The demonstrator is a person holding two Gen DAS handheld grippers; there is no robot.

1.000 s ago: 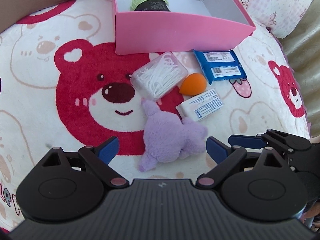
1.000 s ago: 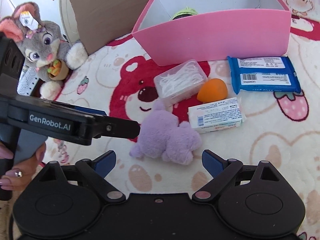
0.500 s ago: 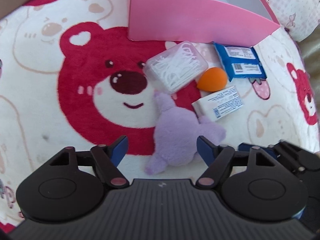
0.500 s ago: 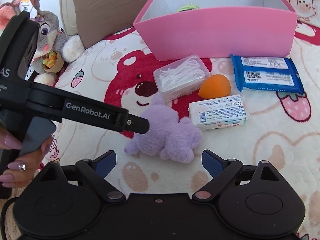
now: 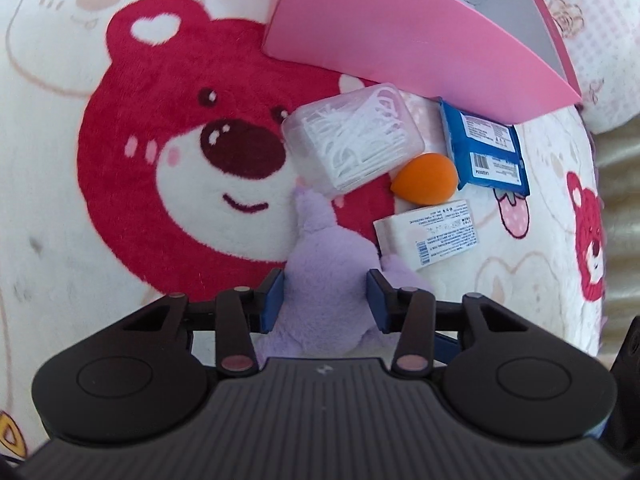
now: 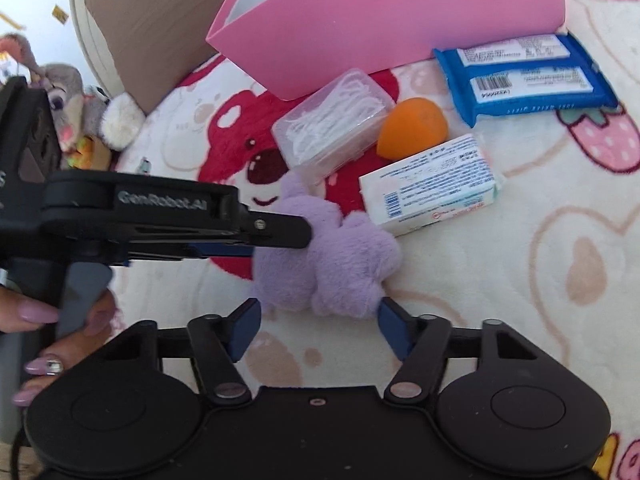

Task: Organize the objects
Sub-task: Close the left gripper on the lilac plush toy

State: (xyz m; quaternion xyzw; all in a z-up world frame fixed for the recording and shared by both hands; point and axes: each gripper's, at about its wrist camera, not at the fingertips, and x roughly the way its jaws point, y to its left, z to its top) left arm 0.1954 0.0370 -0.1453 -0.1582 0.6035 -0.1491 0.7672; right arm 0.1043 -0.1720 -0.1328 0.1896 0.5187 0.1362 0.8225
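A purple plush toy (image 5: 326,276) lies on the bear-print blanket; it also shows in the right wrist view (image 6: 332,256). My left gripper (image 5: 326,300) has its two blue pads pressed on either side of the plush, shut on it. My right gripper (image 6: 318,326) is open and empty, just short of the plush. Beyond lie a clear box of floss picks (image 5: 352,138), an orange sponge (image 5: 426,178), a white packet (image 5: 434,236) and a blue wipes pack (image 5: 486,148). A pink box (image 5: 400,36) stands behind them.
The blanket (image 5: 60,184) covers the whole surface. A pillow (image 5: 604,40) lies at the far right. In the right wrist view a brown board (image 6: 148,20) stands behind the pink box (image 6: 400,16), and a grey bunny toy (image 6: 72,100) sits at the left.
My left gripper moved forward over the purple plush and its jaws closed on it. The right gripper moved closer to the plush and narrowed slightly but stays open.
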